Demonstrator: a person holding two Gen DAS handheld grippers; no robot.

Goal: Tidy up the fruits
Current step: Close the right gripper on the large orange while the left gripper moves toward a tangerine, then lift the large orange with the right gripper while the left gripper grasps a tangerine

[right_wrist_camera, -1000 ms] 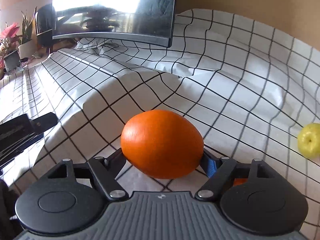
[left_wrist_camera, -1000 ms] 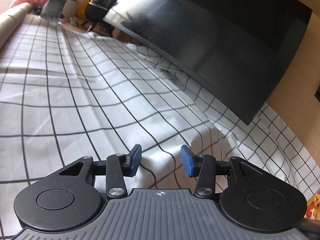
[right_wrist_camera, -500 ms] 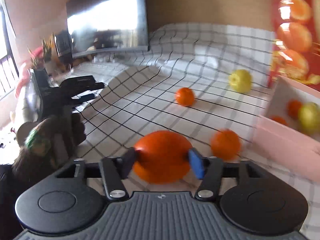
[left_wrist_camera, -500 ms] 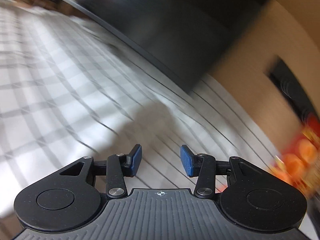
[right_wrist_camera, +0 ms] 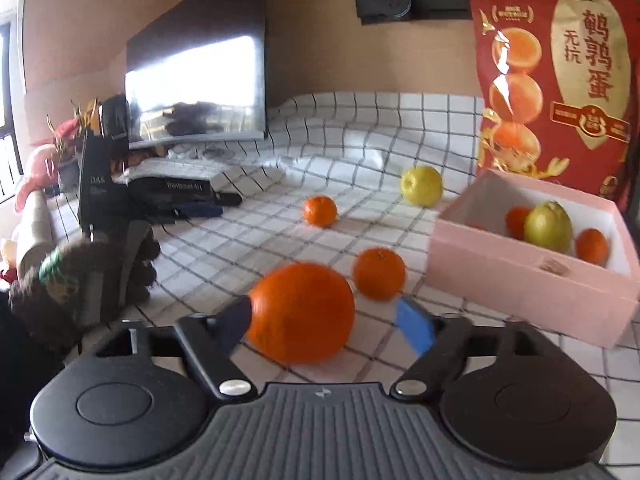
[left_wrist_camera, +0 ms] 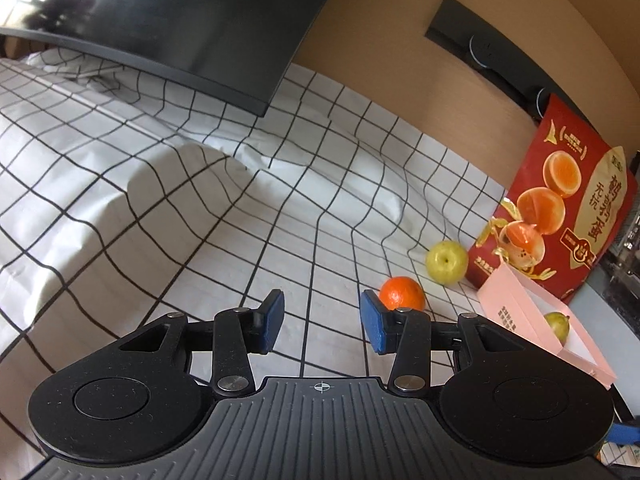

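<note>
My right gripper (right_wrist_camera: 326, 326) is open; a large orange (right_wrist_camera: 302, 312) sits between its fingers, touching the left pad, with a gap to the right blue pad (right_wrist_camera: 416, 330). A small orange (right_wrist_camera: 379, 273) lies just beyond. Another small orange (right_wrist_camera: 320, 211) and a yellow apple (right_wrist_camera: 422, 185) lie farther back. A pink box (right_wrist_camera: 520, 276) at the right holds several fruits. My left gripper (left_wrist_camera: 322, 326) is open and empty above the cloth, with a small orange (left_wrist_camera: 402, 293) and the yellow apple (left_wrist_camera: 447, 262) ahead to its right, and the pink box (left_wrist_camera: 516, 300) beyond.
A red snack bag (right_wrist_camera: 560, 80) stands behind the box. A dark monitor (left_wrist_camera: 180, 28) stands at the back left. The checked cloth (left_wrist_camera: 200, 208) is wrinkled with raised folds. A hand with the left gripper (right_wrist_camera: 108, 208) shows at the left of the right wrist view.
The right gripper swung right toward the box and opened; the large orange is no longer clamped. The left gripper swung right, bringing the fruits, bag and box into view.
</note>
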